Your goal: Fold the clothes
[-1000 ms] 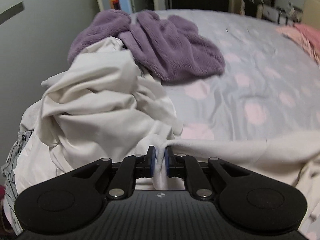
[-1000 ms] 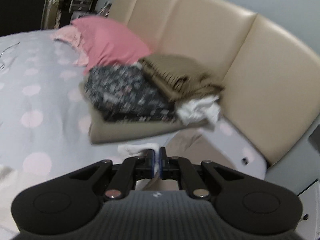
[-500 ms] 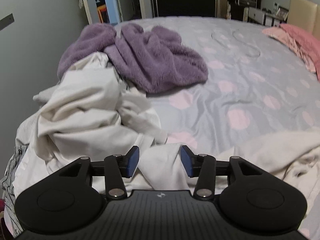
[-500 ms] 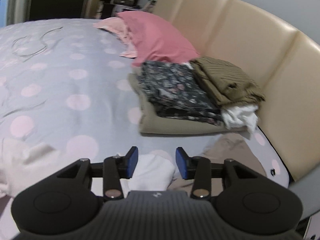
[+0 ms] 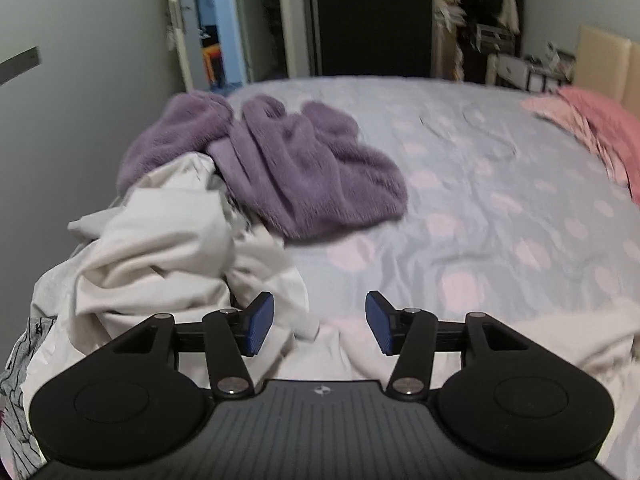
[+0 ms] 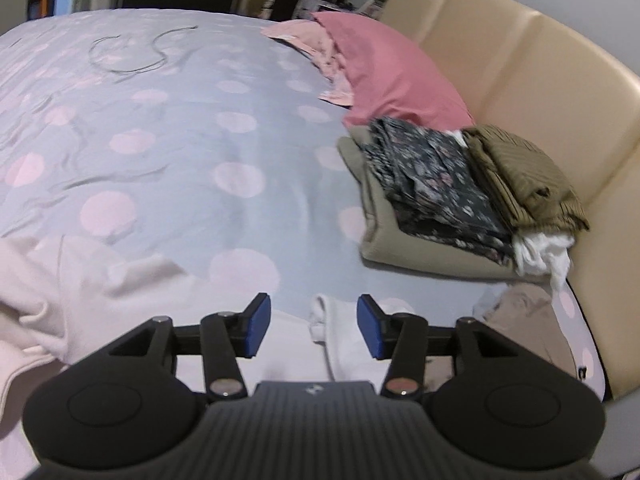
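A cream garment point(image 5: 560, 340) lies spread along the near edge of the bed, and the right wrist view shows it as a pale cloth point(image 6: 80, 292) with a white cuff point(image 6: 326, 320). My left gripper point(image 5: 320, 322) hangs just above it, its jaws opening, no cloth pinched between the blue pads. My right gripper point(image 6: 310, 326) hovers over the cuff with its jaws opening too; the cuff lies below the gap, untouched by the pads.
A heap of white clothes point(image 5: 160, 256) and a purple fleece point(image 5: 288, 168) sit at the bed's left. Folded clothes point(image 6: 452, 200) are stacked by the beige headboard point(image 6: 540, 92), next to a pink pillow point(image 6: 384, 72). The dotted grey bedsheet point(image 6: 180, 128) stretches between.
Both grippers let go of the cream garment and opened wide. The left one rose a little. The right one swung left, away from the folded stack.
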Demonstrator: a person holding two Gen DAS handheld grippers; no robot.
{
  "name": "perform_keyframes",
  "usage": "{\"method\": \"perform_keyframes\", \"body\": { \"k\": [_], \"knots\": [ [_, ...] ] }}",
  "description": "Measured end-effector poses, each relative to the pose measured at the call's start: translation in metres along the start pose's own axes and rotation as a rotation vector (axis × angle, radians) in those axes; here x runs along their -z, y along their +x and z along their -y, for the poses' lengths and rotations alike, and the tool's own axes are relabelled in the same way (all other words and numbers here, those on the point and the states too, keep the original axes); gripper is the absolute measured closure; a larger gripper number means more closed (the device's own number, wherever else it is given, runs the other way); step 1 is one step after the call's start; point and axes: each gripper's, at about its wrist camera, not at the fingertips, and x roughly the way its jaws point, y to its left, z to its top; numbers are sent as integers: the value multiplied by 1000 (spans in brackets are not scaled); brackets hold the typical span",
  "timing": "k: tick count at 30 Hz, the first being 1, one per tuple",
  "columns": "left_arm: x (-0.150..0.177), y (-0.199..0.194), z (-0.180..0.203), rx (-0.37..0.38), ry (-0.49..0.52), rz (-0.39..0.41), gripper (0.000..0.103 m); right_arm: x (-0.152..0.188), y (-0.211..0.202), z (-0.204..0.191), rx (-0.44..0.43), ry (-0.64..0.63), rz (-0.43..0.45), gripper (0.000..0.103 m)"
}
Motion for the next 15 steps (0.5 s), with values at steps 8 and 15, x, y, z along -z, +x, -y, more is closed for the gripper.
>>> {"method": "perform_keyframes", "body": {
  "k": [8, 15],
  "knots": [
    [0, 27, 16, 44, 5, -70, 50, -7, 7, -18, -50, -24, -9, 50],
    [21, 73, 64, 108, 131, -188, 49, -14, 18, -43, -130, -63, -20, 49]
  ]
}}
